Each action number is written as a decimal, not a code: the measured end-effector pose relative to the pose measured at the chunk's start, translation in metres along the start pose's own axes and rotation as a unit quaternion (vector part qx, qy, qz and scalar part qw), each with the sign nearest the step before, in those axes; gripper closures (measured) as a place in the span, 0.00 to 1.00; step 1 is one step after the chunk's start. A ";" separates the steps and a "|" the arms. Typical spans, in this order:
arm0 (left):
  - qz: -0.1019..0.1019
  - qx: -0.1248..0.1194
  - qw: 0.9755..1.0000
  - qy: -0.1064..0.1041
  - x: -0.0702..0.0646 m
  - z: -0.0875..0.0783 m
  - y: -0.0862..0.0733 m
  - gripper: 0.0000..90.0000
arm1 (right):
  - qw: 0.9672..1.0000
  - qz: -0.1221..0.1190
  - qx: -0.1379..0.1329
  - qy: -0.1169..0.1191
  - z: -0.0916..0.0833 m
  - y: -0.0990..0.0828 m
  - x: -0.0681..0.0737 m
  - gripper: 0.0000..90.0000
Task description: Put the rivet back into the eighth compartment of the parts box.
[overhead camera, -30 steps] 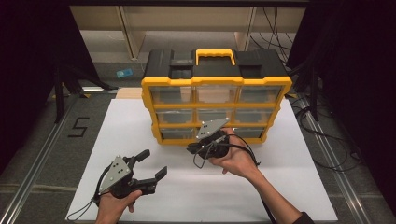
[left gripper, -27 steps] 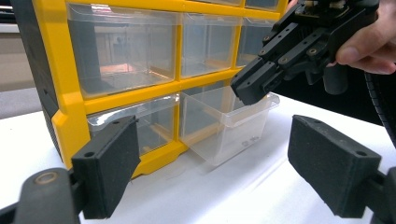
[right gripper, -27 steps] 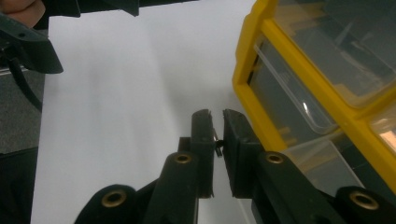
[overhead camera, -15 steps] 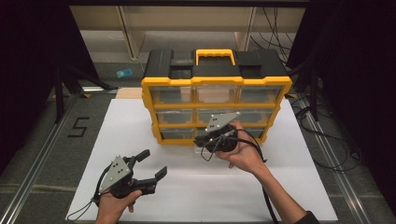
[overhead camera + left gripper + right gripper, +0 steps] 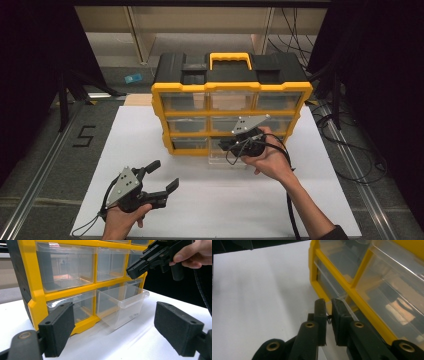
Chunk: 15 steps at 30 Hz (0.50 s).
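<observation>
— While the right gripper (image 5: 231, 145) stays clenched, where is the clear drawer (image 5: 121, 304)?
— Bottom row of the yellow organizer (image 5: 231, 95), middle; long axis points outward over the white table (image 5: 150, 130). Left gripper (image 5: 162, 176): released.

1. A lab or test bay set up for recording — not a home.
2. A white table top (image 5: 150, 130) sits in a metal rail frame (image 5: 35, 185), walled on both sides by black curtains (image 5: 380, 75).
3. Loose cables (image 5: 345, 150) trail over the grey floor, where a taped number 5 (image 5: 84, 136) marks a spot.
4. Bare shelving (image 5: 200, 25) stands behind — plain, utilitarian.
</observation>
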<state>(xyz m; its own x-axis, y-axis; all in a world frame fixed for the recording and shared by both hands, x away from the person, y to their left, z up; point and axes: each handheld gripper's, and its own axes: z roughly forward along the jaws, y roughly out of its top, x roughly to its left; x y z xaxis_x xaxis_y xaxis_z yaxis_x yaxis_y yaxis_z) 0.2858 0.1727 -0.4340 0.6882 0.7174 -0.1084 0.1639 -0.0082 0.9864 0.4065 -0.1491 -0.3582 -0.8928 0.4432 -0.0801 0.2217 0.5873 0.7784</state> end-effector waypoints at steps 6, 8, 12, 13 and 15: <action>0.000 0.000 1.000 0.000 0.000 0.000 0.000 0.19 | 1.000 0.009 0.008 -0.009 -0.003 -0.007 -0.008 0.92; 0.000 0.000 1.000 0.000 0.000 0.000 0.000 0.19 | 1.000 0.010 0.010 -0.011 -0.003 -0.008 -0.009 0.92; 0.000 0.000 1.000 0.000 0.000 0.000 0.000 0.19 | 1.000 0.017 0.017 -0.011 -0.002 -0.013 -0.012 0.92; 0.000 0.000 1.000 0.000 0.000 0.000 0.000 0.19 | 1.000 0.017 0.019 -0.014 -0.002 -0.014 -0.013 0.92; 0.000 0.000 1.000 0.000 0.000 0.000 0.000 0.19 | 1.000 0.018 0.022 -0.011 -0.001 -0.015 -0.013 0.92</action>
<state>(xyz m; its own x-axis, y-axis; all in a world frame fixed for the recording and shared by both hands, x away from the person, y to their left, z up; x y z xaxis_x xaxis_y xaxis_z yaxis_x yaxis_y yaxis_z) 0.2859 0.1728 -0.4340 0.6881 0.7174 -0.1086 0.1639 -0.0079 0.9864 0.4147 -0.1647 -0.3677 -0.8755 0.4788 -0.0656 0.2710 0.5988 0.7536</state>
